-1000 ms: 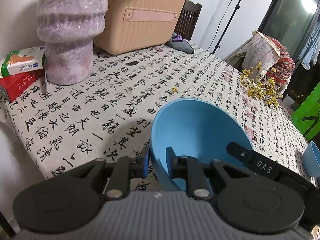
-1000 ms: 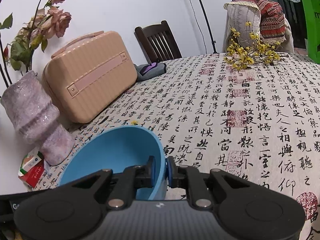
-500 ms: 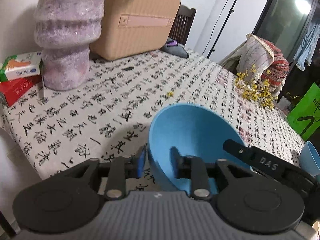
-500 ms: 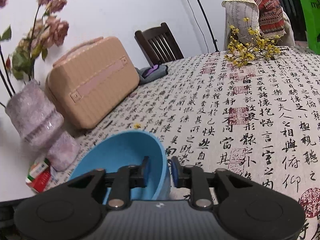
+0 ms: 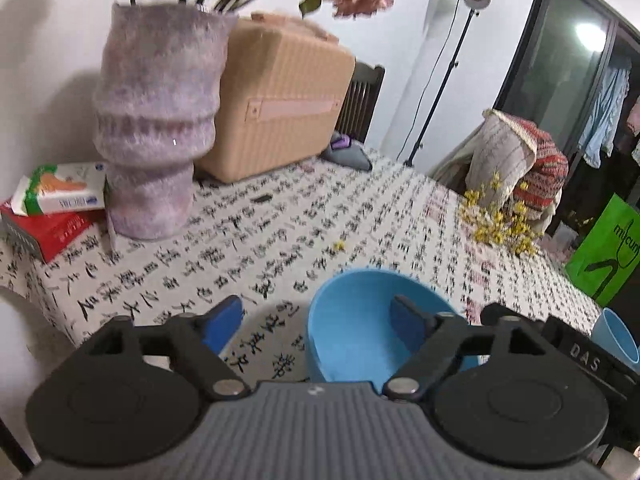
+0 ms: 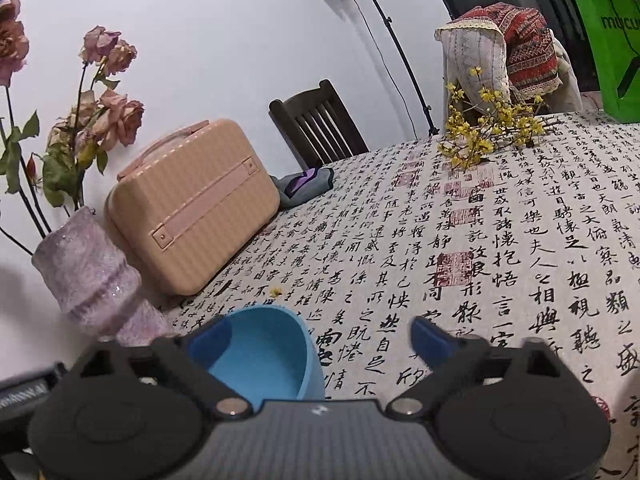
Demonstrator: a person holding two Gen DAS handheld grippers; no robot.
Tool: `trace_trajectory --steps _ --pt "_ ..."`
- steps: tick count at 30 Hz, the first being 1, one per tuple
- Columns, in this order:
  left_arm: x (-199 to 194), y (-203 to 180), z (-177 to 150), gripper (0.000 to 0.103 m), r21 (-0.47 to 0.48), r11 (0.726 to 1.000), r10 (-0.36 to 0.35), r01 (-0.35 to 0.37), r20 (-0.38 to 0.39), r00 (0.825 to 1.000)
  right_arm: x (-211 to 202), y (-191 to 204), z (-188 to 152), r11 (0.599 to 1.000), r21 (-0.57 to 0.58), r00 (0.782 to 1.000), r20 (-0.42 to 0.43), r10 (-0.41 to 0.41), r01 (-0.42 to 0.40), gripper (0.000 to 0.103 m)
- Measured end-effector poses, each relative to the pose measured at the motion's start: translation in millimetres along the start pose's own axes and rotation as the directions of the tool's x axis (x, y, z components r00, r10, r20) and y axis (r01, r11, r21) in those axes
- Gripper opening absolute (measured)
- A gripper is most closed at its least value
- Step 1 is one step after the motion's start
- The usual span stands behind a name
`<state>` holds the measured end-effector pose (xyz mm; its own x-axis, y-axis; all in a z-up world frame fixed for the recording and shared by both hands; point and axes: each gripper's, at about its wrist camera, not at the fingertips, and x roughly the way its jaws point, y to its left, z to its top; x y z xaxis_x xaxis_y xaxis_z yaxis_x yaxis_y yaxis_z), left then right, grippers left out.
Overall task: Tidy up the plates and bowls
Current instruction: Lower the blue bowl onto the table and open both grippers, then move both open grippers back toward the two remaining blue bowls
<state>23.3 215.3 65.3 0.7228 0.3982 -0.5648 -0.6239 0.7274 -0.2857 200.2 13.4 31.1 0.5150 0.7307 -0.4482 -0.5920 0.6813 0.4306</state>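
Looks like somebody's home dining room: a table (image 6: 500, 240) under a calligraphy-print cloth, a wooden chair (image 6: 316, 128), a vase (image 5: 156, 128) of dried roses, a small suitcase (image 6: 192, 208), and clothes (image 5: 604, 116) hanging by the dark window.

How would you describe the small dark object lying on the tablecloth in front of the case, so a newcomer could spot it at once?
Start at the large peach ribbed case at the back of the table, right of the fuzzy purple vase. On the calligraphy tablecloth, just in front of the case, lies the small dark object. Unlike the printed characters around it, it is one solid black sliver.
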Motion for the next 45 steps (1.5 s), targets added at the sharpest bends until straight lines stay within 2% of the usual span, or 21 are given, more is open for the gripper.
trace_trajectory --steps 3,6,24,37,45 --pt "-9.2 -0.6 2.1 0.097 -0.001 1.000 -0.007 0.007 0.031 0.999 -6.3 1.1 1.2 1.000 -0.013 1.000 0.008 0.002 -0.002 0.103" --pt "-17.9 -0.8 4.5 0.098 0.000 1.000 -0.017 0.017 0.055 0.998 -12.1 1.6 3.1 1.000 -0.019 1.000 0.016 0.010 -0.009 0.103" --pt "-45.4 -5.2 9.4 0.102 -0.011 0.998 -0.060 0.061 0.097 0.993 -37.9 -5.6 11.0 1.000 -0.019 0.999 0.050 0.018 -0.017 0.103" --pt "-47.3 -25.6 4.8 0.103 0.011 0.996 -0.089 0.088 0.093 0.992 -58.0 -23.7 13.7 0.999 -0.022 0.996 0.090 -0.028 0.030 0.103" --pt "-43.9 -50.7 1.5 0.103 0.034 0.991 -0.135 0.133 0.084 0.987 -76.4 -49.6 20.2 0.997 -0.003 0.989 0.126 -0.075 0.076 0.103"
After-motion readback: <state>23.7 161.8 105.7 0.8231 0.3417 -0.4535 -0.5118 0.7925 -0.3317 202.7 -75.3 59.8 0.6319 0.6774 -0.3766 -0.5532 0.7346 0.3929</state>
